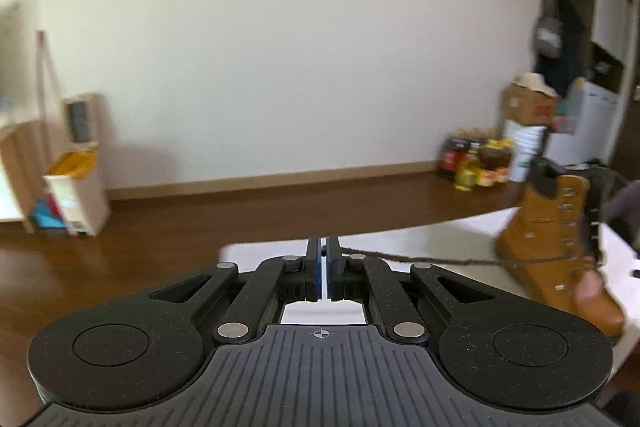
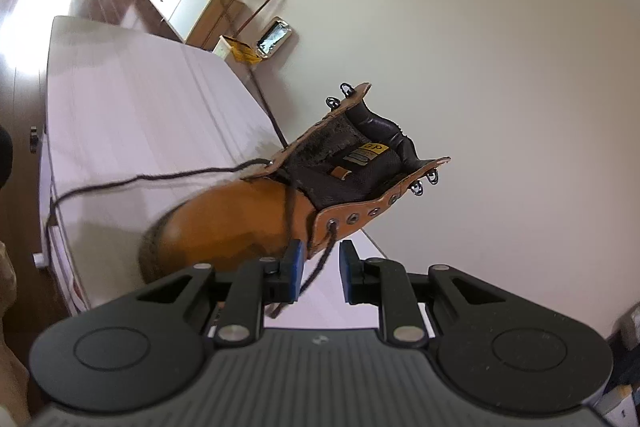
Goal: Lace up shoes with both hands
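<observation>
Both tools: left tool (image 1: pixel 323 247) clamps lace (image 1: pixel 440 261); right tool (image 2: pixel 319 259) apart beside boot (image 2: pixel 224 219).

1. L claw (image 1: pixel 322 267): jaws pressed together, blue pads nearly touching; dark lace (image 1: pixel 440 260) is pinched between them and runs taut off to the right.
2. L claw points fwd, tilted slightly down.
3. R claw (image 2: pixel 320 267): jaws apart w/ a clear gap; a lace end hangs loose between the pads, which don't press on it.
4. R claw is rolled, so its view sits tilted.
5. A fingertip (image 1: pixel 590 285) and a dark sleeve (image 1: pixel 624 207) show at the L view's right edge.
</observation>
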